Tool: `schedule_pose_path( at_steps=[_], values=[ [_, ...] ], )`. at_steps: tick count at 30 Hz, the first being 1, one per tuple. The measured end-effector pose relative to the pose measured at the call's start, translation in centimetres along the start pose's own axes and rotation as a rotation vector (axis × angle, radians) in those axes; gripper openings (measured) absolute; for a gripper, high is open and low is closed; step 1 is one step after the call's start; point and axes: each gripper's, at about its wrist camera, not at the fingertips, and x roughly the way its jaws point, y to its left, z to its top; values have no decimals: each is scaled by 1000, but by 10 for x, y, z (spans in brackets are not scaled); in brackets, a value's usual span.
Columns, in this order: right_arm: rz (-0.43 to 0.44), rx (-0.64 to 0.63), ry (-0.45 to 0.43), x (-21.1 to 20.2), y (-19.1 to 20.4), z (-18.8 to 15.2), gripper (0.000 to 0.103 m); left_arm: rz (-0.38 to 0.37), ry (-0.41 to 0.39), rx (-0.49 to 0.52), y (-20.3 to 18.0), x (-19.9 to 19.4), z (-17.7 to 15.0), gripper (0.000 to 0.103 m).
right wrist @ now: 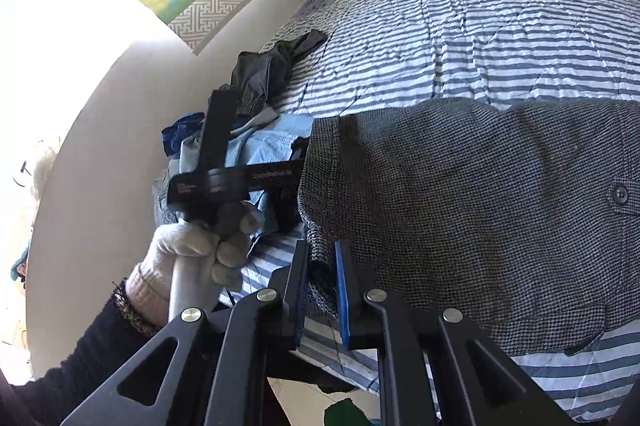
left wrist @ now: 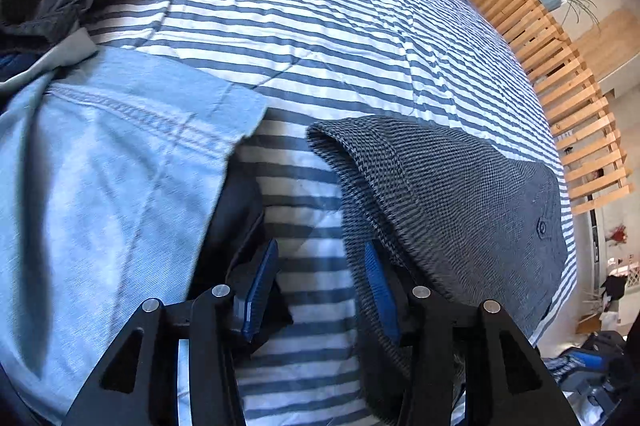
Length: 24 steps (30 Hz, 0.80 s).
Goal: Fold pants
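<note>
Grey pants [right wrist: 480,210] are spread on the striped bed [right wrist: 480,38]; their near-left edge is pinched by the right tool [right wrist: 322,290] — the left tool [left wrist: 320,290] gapes empty. A fold-over is judged next.

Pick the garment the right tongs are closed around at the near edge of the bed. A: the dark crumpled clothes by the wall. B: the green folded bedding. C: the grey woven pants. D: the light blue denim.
C: in the right wrist view the right tongs pinch the edge of the grey woven pants.

grey houndstooth pants [right wrist: 480,218], blue-white striped bedspread [left wrist: 320,6], light blue jeans [left wrist: 100,166].
</note>
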Motion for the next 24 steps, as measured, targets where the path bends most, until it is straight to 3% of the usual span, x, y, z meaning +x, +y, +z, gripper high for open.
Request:
schedule_pose_path(
  at_steps=[4,7,10,12,14,15,18,19,20,22,24],
  values=[
    [69,-38,188,47,11,-28,16,-14,-73,-59,24,-49,-16,48],
    [125,-93,289,65,24,-52,16,-38,-100,5,2,-66,-14,47],
    [107,-141,227,40,27,-56,16,-102,-114,93,-46,-68,-6,47],
    [74,-118,125,11,13,-47,16,-143,-99,148,-75,-64,-8,47],
    [7,-41,-7,-24,-14,-32,17,-150,-59,234,-122,-32,-10,47],
    [-43,7,-73,-41,-33,-27,17,-139,-30,279,-134,-24,-20,47],
    [-317,66,-223,-78,-80,-24,19,-68,85,381,-151,23,-47,47],
    [-367,113,-230,-82,-101,-26,19,-12,106,394,-145,34,-55,47],
    [-365,170,-215,-81,-119,-31,19,28,132,392,-138,46,-60,40],
    [-353,262,-116,-64,-153,-46,19,-35,107,341,-121,46,-60,35],
    [-422,263,-12,-44,-169,-58,17,-64,131,271,-117,39,-52,30]
  ],
)
